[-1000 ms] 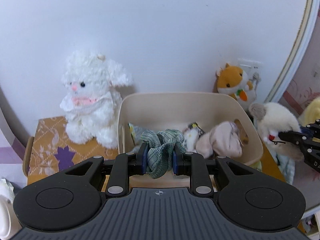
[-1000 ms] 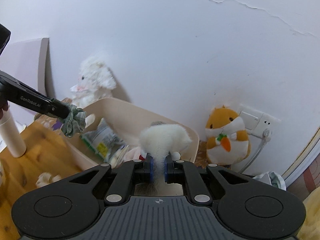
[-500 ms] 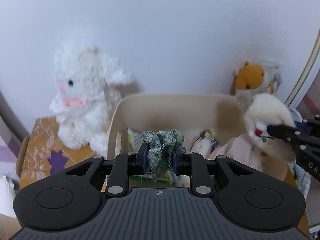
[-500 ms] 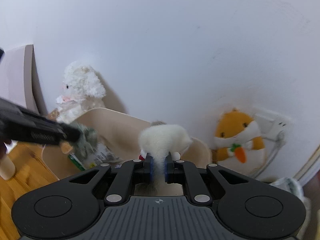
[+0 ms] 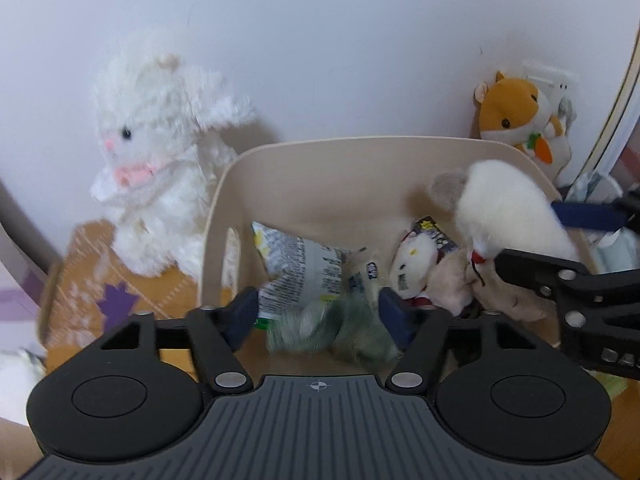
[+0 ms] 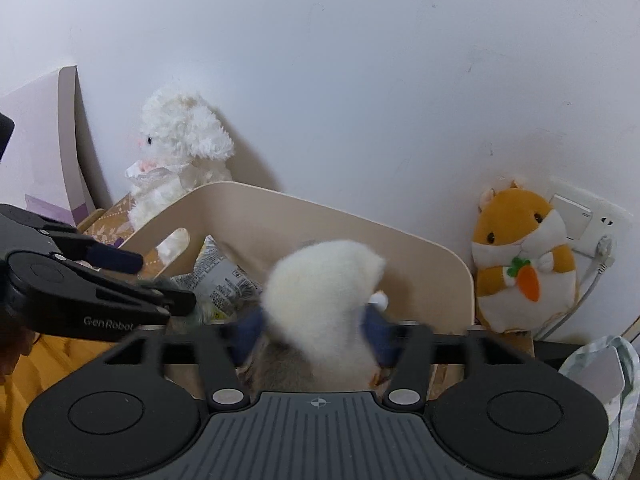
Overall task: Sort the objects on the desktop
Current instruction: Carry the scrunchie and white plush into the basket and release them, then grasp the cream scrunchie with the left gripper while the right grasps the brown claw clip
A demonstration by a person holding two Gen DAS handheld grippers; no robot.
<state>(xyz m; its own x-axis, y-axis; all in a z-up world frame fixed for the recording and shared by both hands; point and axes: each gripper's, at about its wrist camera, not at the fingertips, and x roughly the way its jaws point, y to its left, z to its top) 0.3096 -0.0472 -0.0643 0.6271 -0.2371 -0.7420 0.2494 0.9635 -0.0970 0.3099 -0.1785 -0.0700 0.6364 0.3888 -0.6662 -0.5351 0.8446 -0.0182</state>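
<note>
Blue-padded jaws of the left tool [image 5: 318, 316] are seen opening, with the blurred green cloth [image 5: 340, 330] loose between them above the beige bin [image 5: 360, 160]. The right tool [image 6: 316, 330] is opening too — the white plush toy [image 6: 320, 300] sits between its pads, over the same bin.

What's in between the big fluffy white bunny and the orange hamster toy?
The beige plastic bin stands between the fluffy white bunny and the orange plush hamster, seen clearly in the right wrist view.
</note>
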